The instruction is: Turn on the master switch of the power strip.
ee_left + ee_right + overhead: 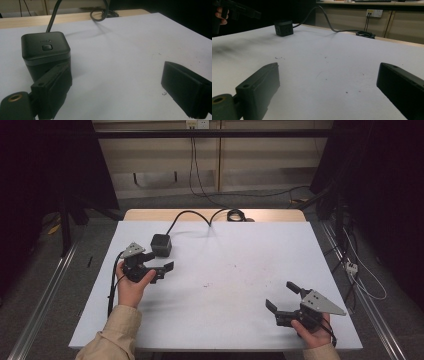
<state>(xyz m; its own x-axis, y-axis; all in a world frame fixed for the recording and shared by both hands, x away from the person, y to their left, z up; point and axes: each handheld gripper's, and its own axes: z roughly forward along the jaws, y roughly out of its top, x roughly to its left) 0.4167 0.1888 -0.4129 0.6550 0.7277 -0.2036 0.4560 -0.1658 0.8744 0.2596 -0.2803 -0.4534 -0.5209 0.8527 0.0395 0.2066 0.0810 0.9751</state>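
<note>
Two tools: one in each hand, both over the white tabletop [225, 285]
Left tool [161, 256]: jaws spread wide, nothing between them, near the tabletop's left side; in the left gripper view one jaw sits right at the cube's side, contact unclear
Right tool [282, 296]: jaws wide apart, empty, at the near right corner, well apart from the cube
Black power cube [161, 244]: upright on the tabletop, far left area, button on top
Cable [192, 214]: black, runs from the cube to a coil [235, 214] at the far edge
Left hand [131, 287]: wraps the left tool's grip, beige sleeve
</note>
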